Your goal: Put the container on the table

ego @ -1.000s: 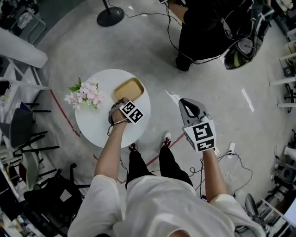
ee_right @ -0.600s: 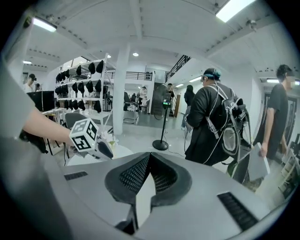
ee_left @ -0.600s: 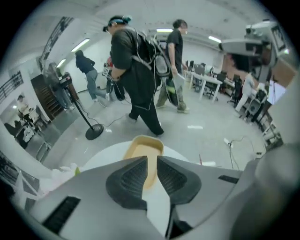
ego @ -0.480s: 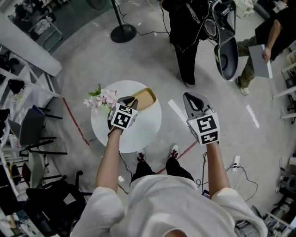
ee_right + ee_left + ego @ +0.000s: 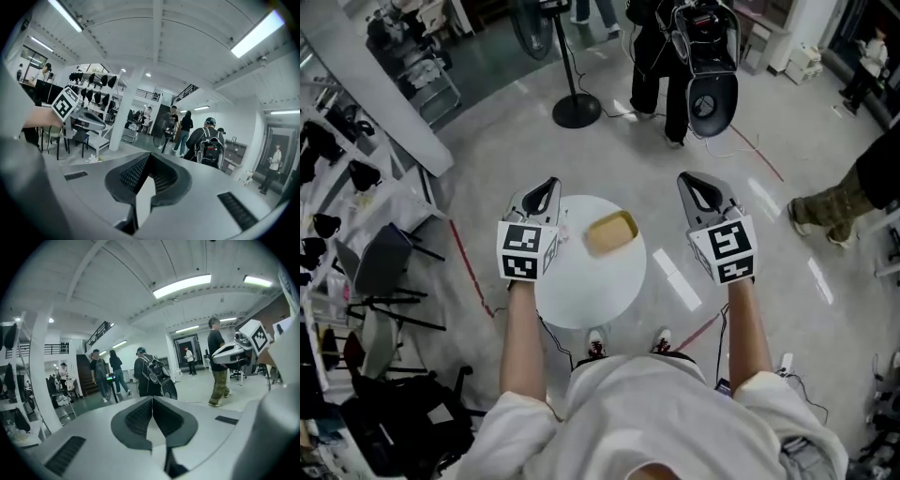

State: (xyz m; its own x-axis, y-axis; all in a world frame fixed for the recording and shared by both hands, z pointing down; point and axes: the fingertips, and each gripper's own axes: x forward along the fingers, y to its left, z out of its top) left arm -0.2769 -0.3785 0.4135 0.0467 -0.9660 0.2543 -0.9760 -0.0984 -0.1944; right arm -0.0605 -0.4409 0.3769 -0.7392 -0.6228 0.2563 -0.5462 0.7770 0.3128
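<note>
Hanging at the table's left edge with its jaws pressed together on nothing, the left gripper (image 5: 545, 188) has no load, the tan container (image 5: 611, 232) sits on the round white table (image 5: 581, 292), and the right gripper (image 5: 693, 182), likewise closed and empty, hangs clear, so the placing looks done.

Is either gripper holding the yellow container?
No, the yellow container lies on the white table, apart from the left gripper and right gripper.
</note>
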